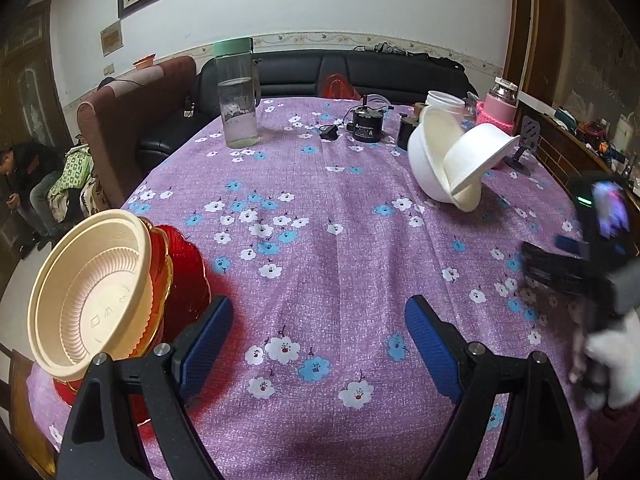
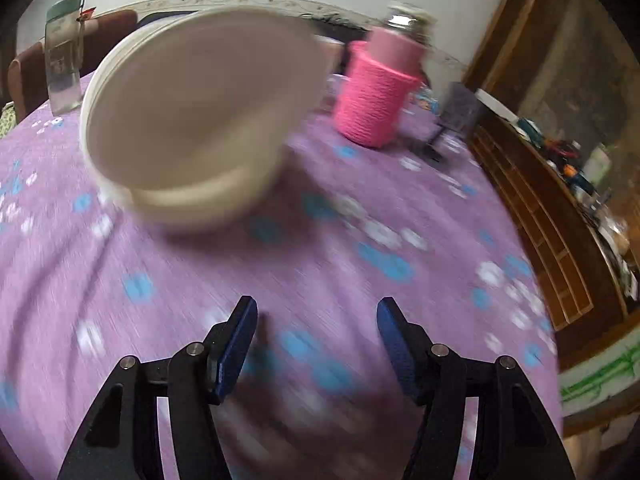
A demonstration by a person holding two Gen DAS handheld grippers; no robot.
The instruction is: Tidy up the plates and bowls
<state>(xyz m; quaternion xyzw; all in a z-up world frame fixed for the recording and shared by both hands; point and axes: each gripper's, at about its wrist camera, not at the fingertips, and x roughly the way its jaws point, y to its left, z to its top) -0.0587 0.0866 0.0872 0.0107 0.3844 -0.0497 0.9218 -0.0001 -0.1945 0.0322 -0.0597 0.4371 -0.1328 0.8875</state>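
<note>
- The white bowls I'm after sit on the far right part of the table, two of them nested loosely: the inner one is tipped so its rim juts out to the right, and the outer one leans with its mouth turned that way.
- From my right wrist camera the same white bowls fill the upper left, blurred, mouth tilted toward me, resting on the cloth.
- The beige ribbed bowl is at the near left edge, tilted up on its side and leaning against a red plate with a gold rim.
- My left gripper hangs over bare cloth with its jaws spread wide and nothing between them; its left pad is just beside the red plate, and I cannot tell whether they touch.
- My right gripper has its jaws parted with only cloth showing between them; it is short of the white bowls.
- In the left view that right gripper shows as a dark blur at the right edge, with a white-gloved hand below it.
- Everything rests on a purple flowered tablecloth.
- A pink knit-sleeved bottle stands just right of the white bowls.
- A clear bottle with a green lid stands at the far left of the table.
- A small black cylinder sits at the far middle.
</note>
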